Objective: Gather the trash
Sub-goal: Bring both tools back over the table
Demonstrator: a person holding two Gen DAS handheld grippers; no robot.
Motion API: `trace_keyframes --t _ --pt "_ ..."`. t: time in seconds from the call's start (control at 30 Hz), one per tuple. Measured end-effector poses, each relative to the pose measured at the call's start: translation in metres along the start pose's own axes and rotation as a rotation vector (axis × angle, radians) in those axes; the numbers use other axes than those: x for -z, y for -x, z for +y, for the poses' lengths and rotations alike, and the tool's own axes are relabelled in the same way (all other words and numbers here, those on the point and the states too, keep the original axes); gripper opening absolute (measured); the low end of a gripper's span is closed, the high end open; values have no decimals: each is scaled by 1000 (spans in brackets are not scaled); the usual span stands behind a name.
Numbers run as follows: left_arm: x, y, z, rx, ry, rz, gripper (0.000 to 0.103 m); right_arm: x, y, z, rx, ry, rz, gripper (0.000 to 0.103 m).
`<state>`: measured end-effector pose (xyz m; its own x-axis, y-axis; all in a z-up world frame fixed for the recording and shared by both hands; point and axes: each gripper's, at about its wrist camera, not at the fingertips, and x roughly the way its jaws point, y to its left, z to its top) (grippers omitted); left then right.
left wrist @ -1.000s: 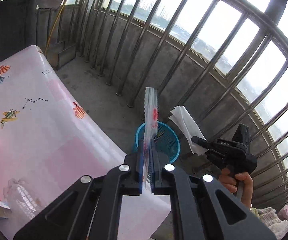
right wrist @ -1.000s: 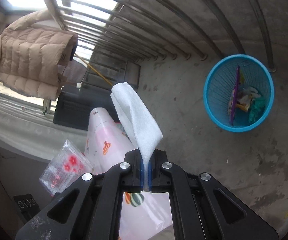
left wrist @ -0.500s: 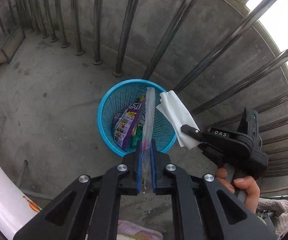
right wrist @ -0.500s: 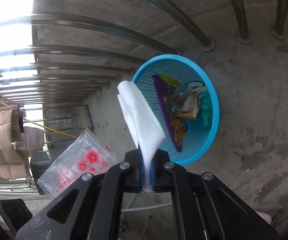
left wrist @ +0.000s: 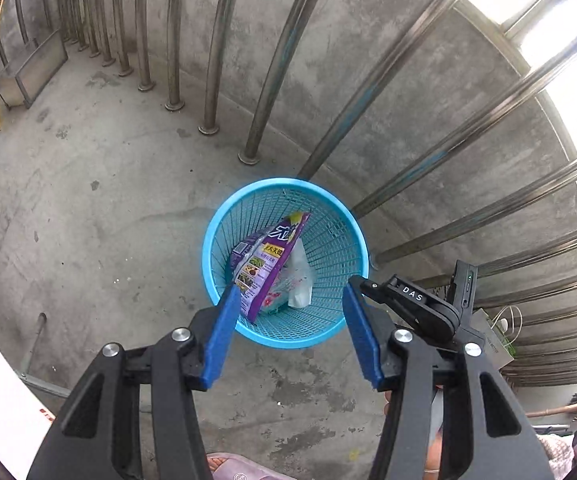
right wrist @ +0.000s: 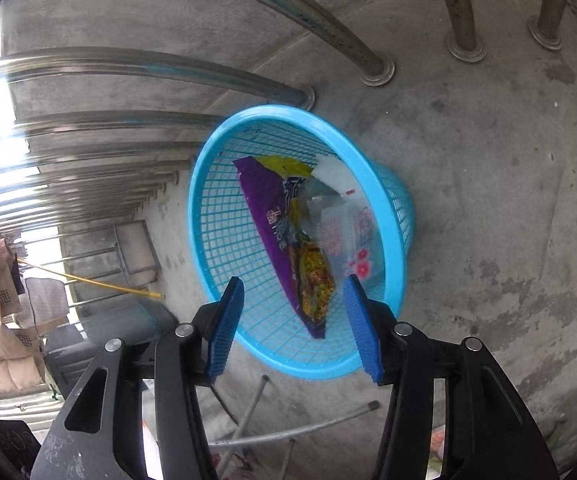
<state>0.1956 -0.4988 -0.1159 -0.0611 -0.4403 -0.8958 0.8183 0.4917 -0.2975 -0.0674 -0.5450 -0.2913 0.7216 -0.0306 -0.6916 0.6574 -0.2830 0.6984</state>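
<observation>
I see the blue mesh wastebasket on the concrete floor, holding a purple snack bag and clear plastic bag. Above it, my left hand-held gripper and right hand-held gripper both gape apart, empty.

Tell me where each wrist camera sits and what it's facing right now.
Left wrist: above the blue basket, looking down past the open left gripper; right gripper's body beside it.
Right wrist: above, tilted, looking into the basket past the open right gripper.
Shared: basket, purple snack bag, railing bars.
</observation>
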Motion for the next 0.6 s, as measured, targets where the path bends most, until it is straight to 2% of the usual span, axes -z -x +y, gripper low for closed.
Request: trace_keyframes --t 0.17,0.3,0.4,0.47,0.6 --pt "8 73 1 -41 -49 -119 52 15 30 34 -63 120 -60 50" --pt "38 150 7 -99 -84 -243 57 39 57 74 -118 273 -77 50" --pt "76 209 24 -138 -57 -344 60 70 70 108 -159 417 -22 53" --pt "105 244 40 -158 -6 -406 60 95 72 133 -177 537 47 55" --pt "183 294 61 -213 61 -520 62 158 68 176 -168 788 185 56"
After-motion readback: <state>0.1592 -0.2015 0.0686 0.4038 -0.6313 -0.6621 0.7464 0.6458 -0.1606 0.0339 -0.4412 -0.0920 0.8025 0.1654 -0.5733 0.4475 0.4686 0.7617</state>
